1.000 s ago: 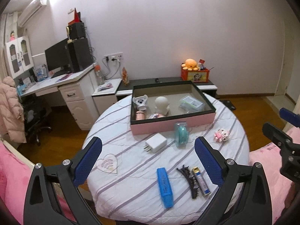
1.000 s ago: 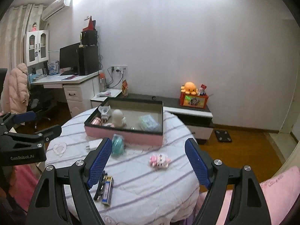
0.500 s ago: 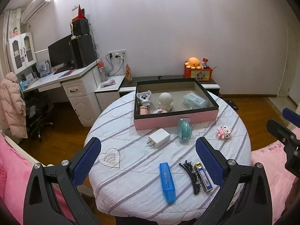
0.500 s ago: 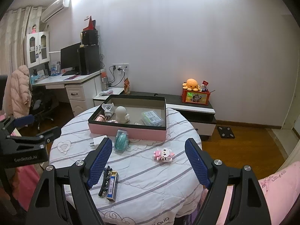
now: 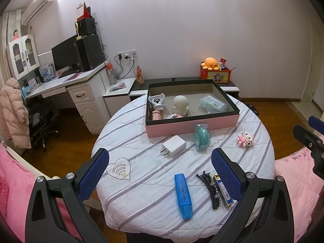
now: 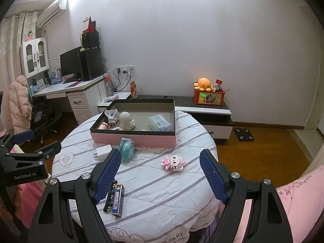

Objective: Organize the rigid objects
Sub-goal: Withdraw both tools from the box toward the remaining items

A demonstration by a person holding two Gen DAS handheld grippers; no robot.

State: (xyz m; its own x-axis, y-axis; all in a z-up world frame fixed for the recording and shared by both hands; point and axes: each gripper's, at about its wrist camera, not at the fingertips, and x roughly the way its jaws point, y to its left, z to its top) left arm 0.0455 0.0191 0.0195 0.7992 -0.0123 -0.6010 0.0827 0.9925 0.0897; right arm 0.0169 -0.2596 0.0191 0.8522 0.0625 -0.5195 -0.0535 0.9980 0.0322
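Note:
A pink box with a dark rim stands at the far side of the round table; inside are a white figurine, a clear case and a few small items. Loose in front of it lie a white charger, a teal round case, a pink block toy, a blue marker, a black hair clip and a small blue-gold box. My left gripper and right gripper hover open over the near edge, holding nothing.
A pink bed lies left of the table and pink bedding right. Beyond are a white desk with a monitor, a chair with a pink coat, and a low cabinet bearing an orange plush.
Both views have shifted slightly, so the table sits a little more to the right and lower. Nothing on the table moved and both grippers stayed open.

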